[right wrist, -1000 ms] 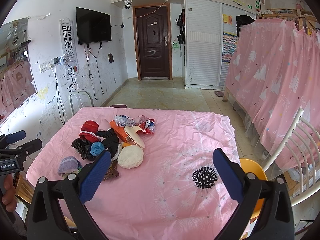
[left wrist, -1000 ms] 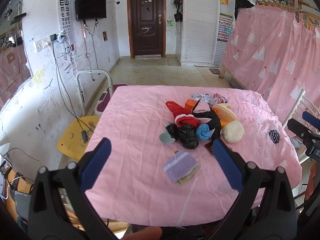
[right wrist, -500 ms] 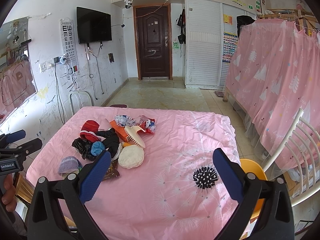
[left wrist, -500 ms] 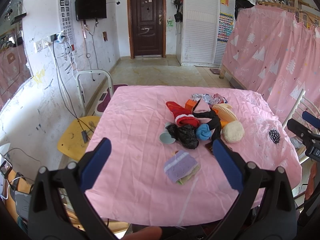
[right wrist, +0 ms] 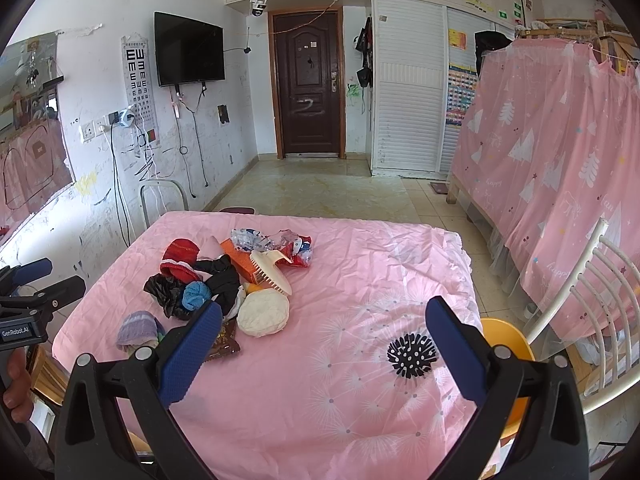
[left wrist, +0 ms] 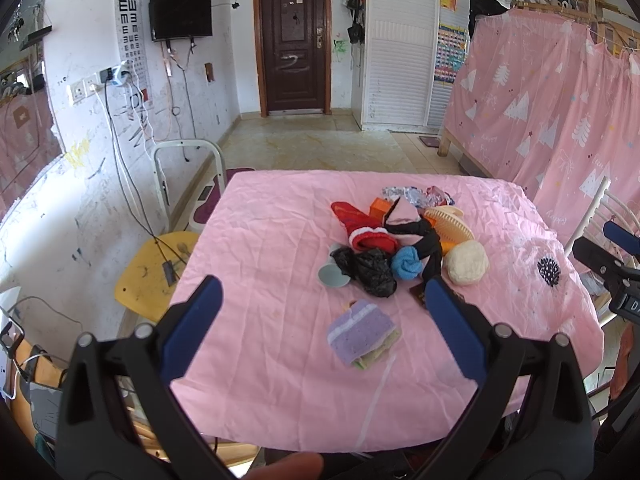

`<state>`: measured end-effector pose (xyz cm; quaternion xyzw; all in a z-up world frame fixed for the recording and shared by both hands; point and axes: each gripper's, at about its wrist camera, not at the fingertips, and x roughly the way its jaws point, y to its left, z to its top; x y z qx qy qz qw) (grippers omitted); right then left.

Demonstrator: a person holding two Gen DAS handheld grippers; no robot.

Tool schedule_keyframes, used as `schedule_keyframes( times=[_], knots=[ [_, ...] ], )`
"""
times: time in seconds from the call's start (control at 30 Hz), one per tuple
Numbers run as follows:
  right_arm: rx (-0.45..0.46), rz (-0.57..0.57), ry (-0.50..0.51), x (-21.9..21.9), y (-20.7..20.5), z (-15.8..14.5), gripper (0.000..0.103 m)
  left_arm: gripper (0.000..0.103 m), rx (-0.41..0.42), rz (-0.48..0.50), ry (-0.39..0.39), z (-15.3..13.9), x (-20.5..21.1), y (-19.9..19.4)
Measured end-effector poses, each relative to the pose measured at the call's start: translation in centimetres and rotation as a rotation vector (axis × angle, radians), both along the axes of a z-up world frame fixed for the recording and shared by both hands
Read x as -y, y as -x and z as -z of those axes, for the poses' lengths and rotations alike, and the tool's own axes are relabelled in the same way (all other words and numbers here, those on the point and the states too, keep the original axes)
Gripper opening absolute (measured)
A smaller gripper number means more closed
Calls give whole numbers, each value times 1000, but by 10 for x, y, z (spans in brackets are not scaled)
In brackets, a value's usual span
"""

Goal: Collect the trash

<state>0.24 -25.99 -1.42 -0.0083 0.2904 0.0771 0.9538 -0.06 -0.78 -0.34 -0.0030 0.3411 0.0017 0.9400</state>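
Left wrist view shows both tongs, left (left wrist: 318, 312) and right (right wrist: 322, 332), apart and empty above the tabletop's (left wrist: 260, 240) near edge; trash (left wrist: 370, 270) lies mid-tabletop. Collecting hasn't begun; next: reach, pinch one piece.

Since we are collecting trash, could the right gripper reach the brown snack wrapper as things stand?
Probably yes: the right gripper is open, and the brown snack wrapper lies flat on the pink tablecloth at the pile's near edge, uncovered.

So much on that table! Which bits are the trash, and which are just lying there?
Trash, likely:
black bag
crumpled wrappers
brown wrapper

Just lying about:
red sock
blue sock
purple sock
comb
spiky ball
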Motion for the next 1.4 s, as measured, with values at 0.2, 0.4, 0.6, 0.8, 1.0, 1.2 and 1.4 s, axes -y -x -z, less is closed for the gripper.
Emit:
schedule_keyframes(
  times=[0.2, 0.4, 0.6, 0.8, 1.0, 1.2, 1.4],
  knots=[
    [-12, -6, 1, -3, -4, 5, 92, 97, -15, 10, 0, 0, 0, -3],
    [-66, -36, -3, -9, -18, 23, 92, 97, -94, 30, 5, 25, 0, -18],
    [-139, -85, -11, -19, -41, 48, 92, 97, -167, 67, 5, 55, 6, -35],
    [-209, -125, -19, -31, -66, 67, 92, 96, -212, 92, 9, 74, 6, -47],
    [-279, -154, -47, -40, -88, 83, 79, 77, -254, 141, 18, 88, 5, -52],
    [-337, -174, -62, -47, -106, 95, 63, 56, -260, 189, 18, 95, 5, -54],
    [-358, -222, -88, -51, -109, 98, 45, 40, -253, 225, 16, 95, 13, -52]
  ],
)
